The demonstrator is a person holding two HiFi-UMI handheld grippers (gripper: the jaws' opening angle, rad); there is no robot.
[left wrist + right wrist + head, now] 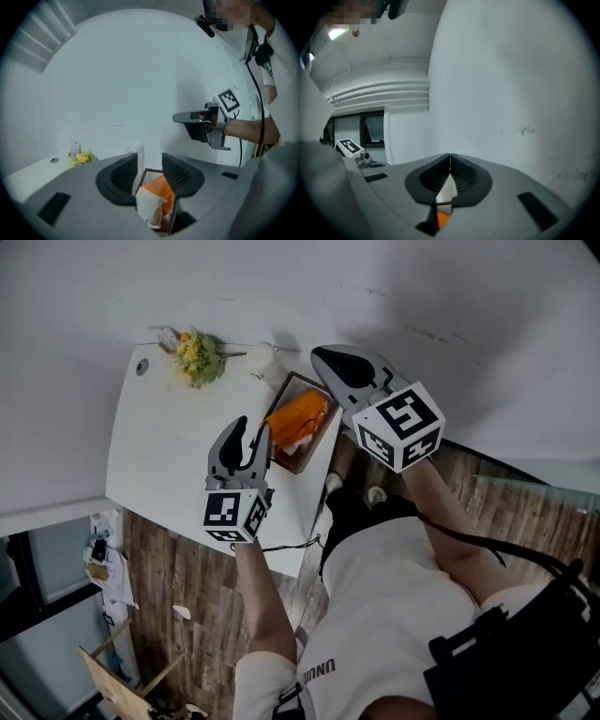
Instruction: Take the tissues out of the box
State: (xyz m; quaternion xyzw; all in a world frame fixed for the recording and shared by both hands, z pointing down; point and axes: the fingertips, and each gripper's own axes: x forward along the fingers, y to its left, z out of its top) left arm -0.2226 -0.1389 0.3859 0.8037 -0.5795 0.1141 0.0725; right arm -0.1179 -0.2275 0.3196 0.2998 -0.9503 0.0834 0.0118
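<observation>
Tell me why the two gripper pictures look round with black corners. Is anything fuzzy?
Left gripper view: a wide lens bends everything into a circle, leaving dark corners; the white tissue close to the camera looks soft. Right gripper view: same round bending, and a lamp glares top left. Head view: even light, no black corners, the table sharp.

A white table (pixel 159 446) stands against a white wall (pixel 422 287) on a wood-plank floor (pixel 187 568).

Your tissue (pixel 298 418) reads orange, white at one fold. Box (pixel 289 465) dark brown. Table (pixel 169 446) white. Flowers (pixel 195 354) yellow, leaves green. Your left gripper (pixel 253 427) and right gripper (pixel 321 354) grey, cubes black-and-white squares.
</observation>
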